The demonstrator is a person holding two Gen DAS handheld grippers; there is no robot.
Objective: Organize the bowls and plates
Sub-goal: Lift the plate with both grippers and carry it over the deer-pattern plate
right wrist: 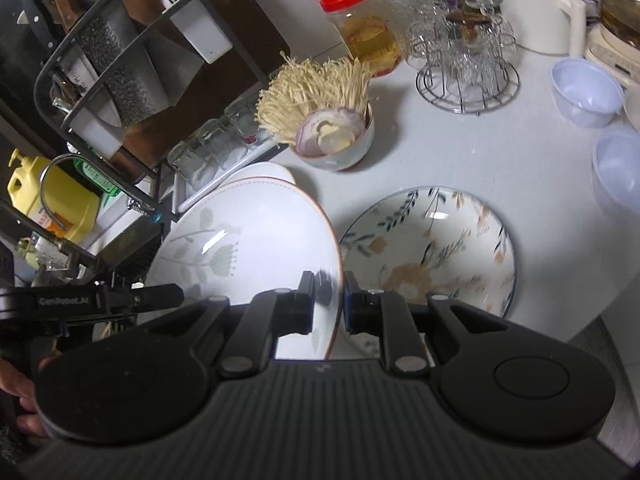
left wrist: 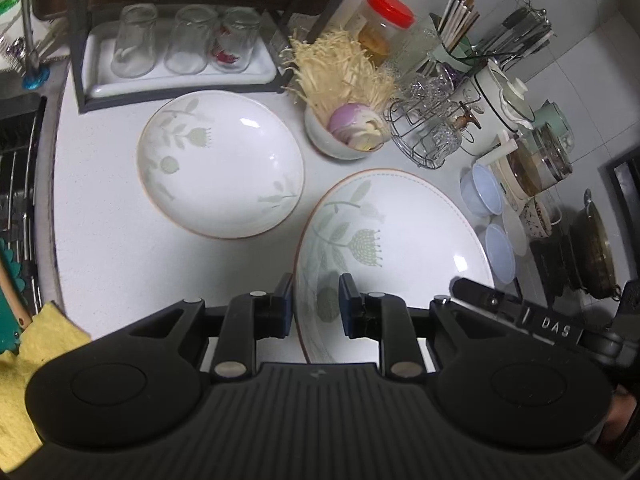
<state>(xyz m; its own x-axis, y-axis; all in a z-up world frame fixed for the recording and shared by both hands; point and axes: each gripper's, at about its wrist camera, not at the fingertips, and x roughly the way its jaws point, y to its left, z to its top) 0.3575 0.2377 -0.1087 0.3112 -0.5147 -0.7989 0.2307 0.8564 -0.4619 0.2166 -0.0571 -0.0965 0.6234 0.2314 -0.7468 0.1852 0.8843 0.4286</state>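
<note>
A large oval white plate with a green flower print (left wrist: 400, 240) is held tilted above the counter by both grippers. My left gripper (left wrist: 316, 304) straddles its left rim, jaws close on the edge. My right gripper (right wrist: 329, 300) is shut on its right rim; the plate fills the middle of the right wrist view (right wrist: 248, 240). A white deep plate with green leaves (left wrist: 220, 164) lies flat on the counter to the left. A deep plate with blue and tan flowers (right wrist: 432, 248) lies on the counter to the right.
A bowl of enoki mushrooms and onion (left wrist: 344, 128) stands behind the plates. A tray of upturned glasses (left wrist: 180, 48), a red-lidded jar (left wrist: 380, 24), a wire glass rack (left wrist: 432, 132), pale blue plastic bowls (right wrist: 584, 92) and a sink rack (left wrist: 20, 184) surround them.
</note>
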